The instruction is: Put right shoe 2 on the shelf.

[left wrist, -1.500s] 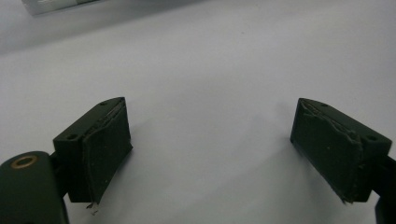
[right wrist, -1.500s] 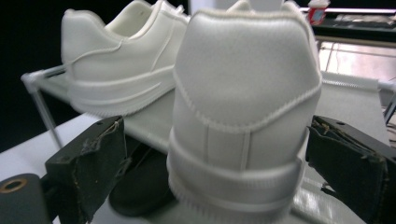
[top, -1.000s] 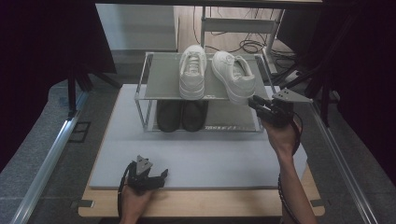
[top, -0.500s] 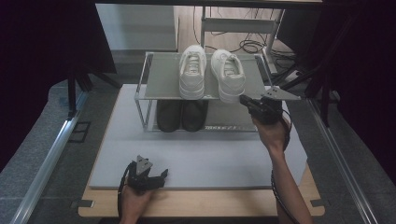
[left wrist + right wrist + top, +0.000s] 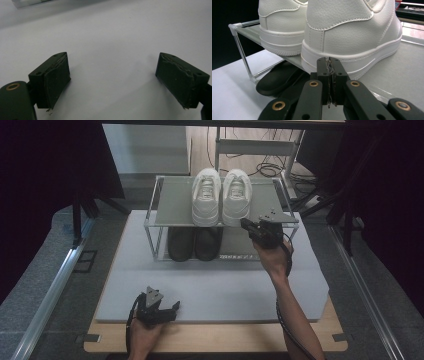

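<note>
White sneakers (image 5: 221, 196) on wire rack (image 5: 170, 207), grey mat (image 5: 215, 285), dark room

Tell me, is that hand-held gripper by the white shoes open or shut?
Shut. The right hand-held gripper has its two black pads pressed flat together with nothing between them, just behind the right white shoe's heel.

Two white leather sneakers (image 5: 221, 196) with white soles, stitched in white, on the grey top shelf of a silver-framed rack (image 5: 152, 212). Black shoes (image 5: 194, 243) on the lower level. Pale grey mat (image 5: 225, 285) over a light wooden table (image 5: 210, 344). Black jaws on both grippers, brass-coloured rivets, a grey plate on top of each.
</note>
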